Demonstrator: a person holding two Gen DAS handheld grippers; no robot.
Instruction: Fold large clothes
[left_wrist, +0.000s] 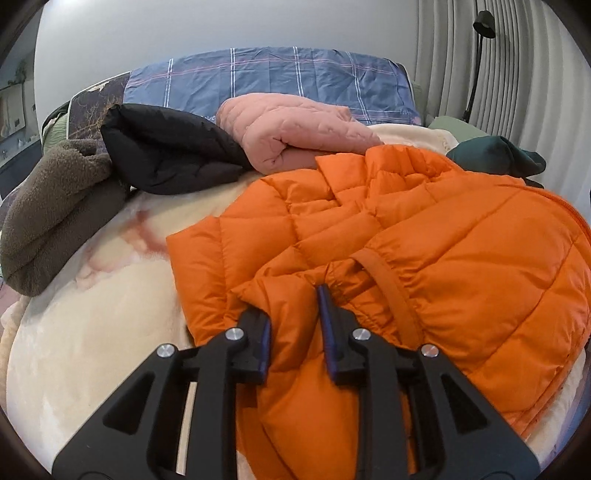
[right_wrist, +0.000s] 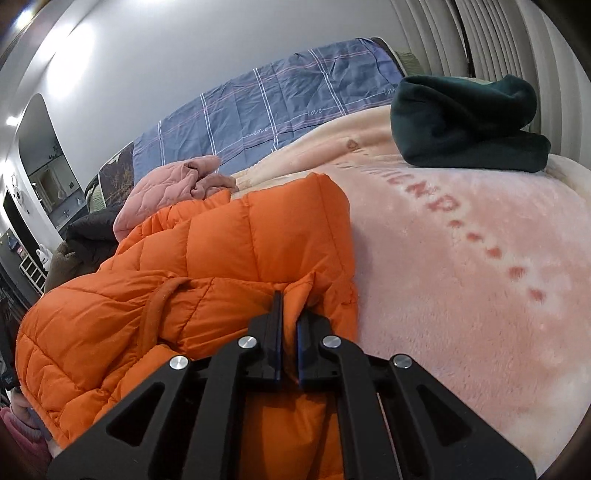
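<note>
1. the bright orange quilted puffer jacket (left_wrist: 406, 236) lies bunched on a cream and pale pink plush blanket (left_wrist: 92, 350) covering the bed, its bulk between the two grippers and its folded edge nearest the cameras.
2. the left gripper (left_wrist: 295, 314) has its jaws partly apart with a fold of orange fabric lying in the gap; the blue pads (left_wrist: 327, 325) do not look pressed onto it, so i judge this hold slack or let go.
3. the right gripper (right_wrist: 290, 325) shows only a narrow slit between its jaws, and a thin ridge of the jacket's edge runs into that slit; whether the pads truly pinch it i cannot tell for sure, but it reads as a light grip on the fabric.
4. risk: slick, puffy nylon springs back, so if both jaws let go before the fold is pressed flat, the layers may slide open and the fold be lost.
5. risk: one side slack while the other holds would skew the jacket if either hand pulls, dragging one corner out of line.
6. risk: the orange drawstring cord (left_wrist: 388, 280) lies close to the left jaws and could snag.
7. nearby folded garments, a pink quilted jacket (left_wrist: 295, 136), a black puffer jacket (left_wrist: 166, 158) and a dark green fleece (right_wrist: 469, 122), sit well apart from the grippers.
</note>
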